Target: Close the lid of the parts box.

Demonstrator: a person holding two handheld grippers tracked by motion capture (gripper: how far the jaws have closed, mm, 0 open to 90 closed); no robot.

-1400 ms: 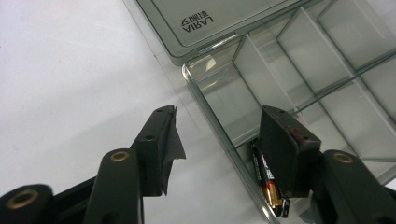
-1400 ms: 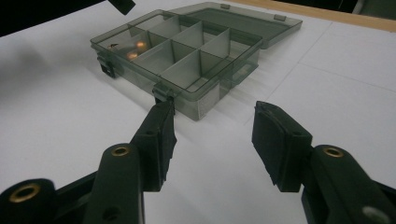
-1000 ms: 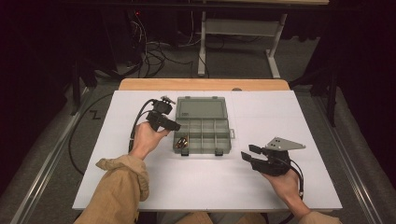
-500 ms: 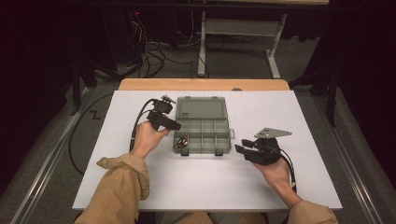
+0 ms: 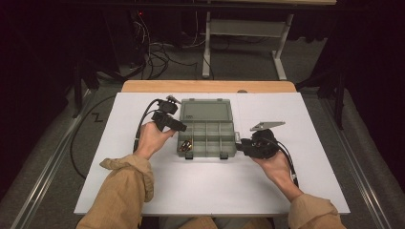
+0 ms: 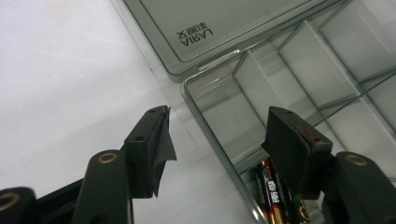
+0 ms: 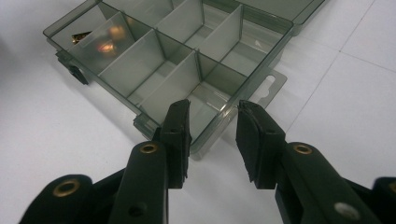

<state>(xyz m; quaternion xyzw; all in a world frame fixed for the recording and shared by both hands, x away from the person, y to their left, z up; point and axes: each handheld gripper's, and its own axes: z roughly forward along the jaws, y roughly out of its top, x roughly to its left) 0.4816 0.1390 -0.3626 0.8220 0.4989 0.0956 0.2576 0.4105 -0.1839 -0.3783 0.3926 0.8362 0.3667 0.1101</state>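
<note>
The right gripper (image 5: 243, 144) has moved in toward the box (image 5: 207, 129). A second ago it sat out on the white table (image 5: 210, 191), well away from the box, and now its tips are right at the box's right side. In the right gripper view its jaws are a little way apart and hold nothing, and the near corner of the box sits just past them, with one jaw over the edge. The left gripper (image 5: 177, 128) has stayed where it was, at the left side of the box. In the left gripper view its jaws are wide apart and empty, with the box wall between them. So now there is a gripper on each side of the box, and it looks like the person is getting ready to grab or steady it with both. The box is clear grey plastic and stands open in the middle of the table, with its lid (image 5: 205, 111) lying flat behind it. It has many small bins. Most look empty, but some batteries (image 6: 275, 196) lie in the near left bin, close to the left gripper. The table top is plain white with a wooden strip (image 5: 208, 86) along the far edge. The room behind is dark, with cables (image 5: 157, 50) on the floor and the grey legs of a frame (image 5: 243, 28).
</note>
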